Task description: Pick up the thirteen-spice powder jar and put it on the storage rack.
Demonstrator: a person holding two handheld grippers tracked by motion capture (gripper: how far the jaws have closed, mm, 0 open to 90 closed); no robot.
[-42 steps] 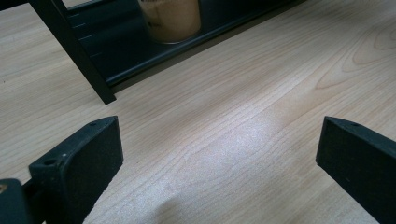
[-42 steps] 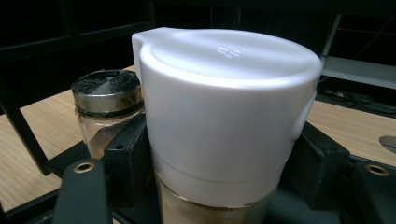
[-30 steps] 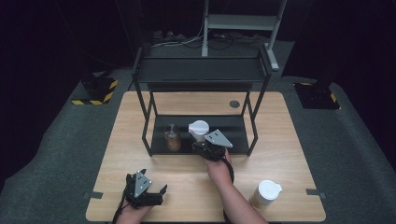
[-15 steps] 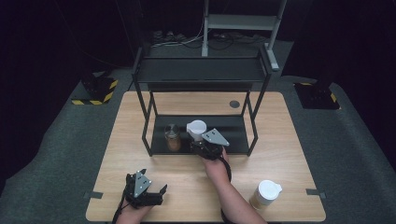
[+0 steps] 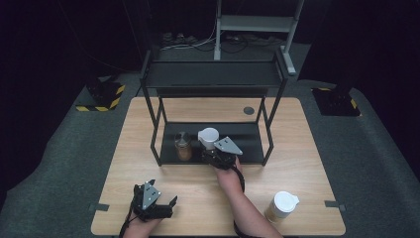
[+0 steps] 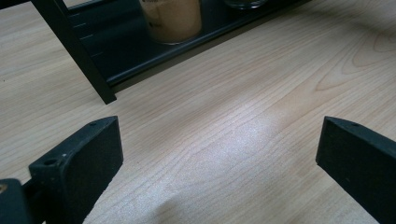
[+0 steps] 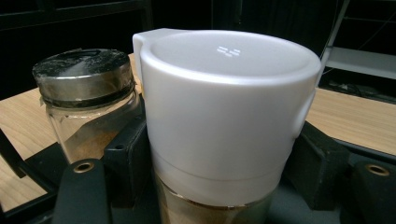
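Observation:
On the black rack's lower shelf [image 5: 250,144] stands a glass jar with a white lid [image 5: 209,136], and my right gripper [image 5: 212,150] is shut on it. In the right gripper view the white-lidded jar [image 7: 224,107] sits upright between the two black pads [image 7: 125,158], with brown powder at its base. Just to its left stands a smaller glass jar with a silver lid [image 5: 183,146] [image 7: 84,102], close beside it. My left gripper [image 5: 167,204] rests on the table at the front left, open, with bare wood between its jaws [image 6: 219,154].
The rack's upper shelf [image 5: 213,74] overhangs the lower one, and its black posts [image 6: 74,51] stand at the corners. A second white-lidded jar [image 5: 283,207] stands at the wooden table's [image 5: 307,148] front right. A tan-filled jar [image 6: 172,18] shows past the rack's edge.

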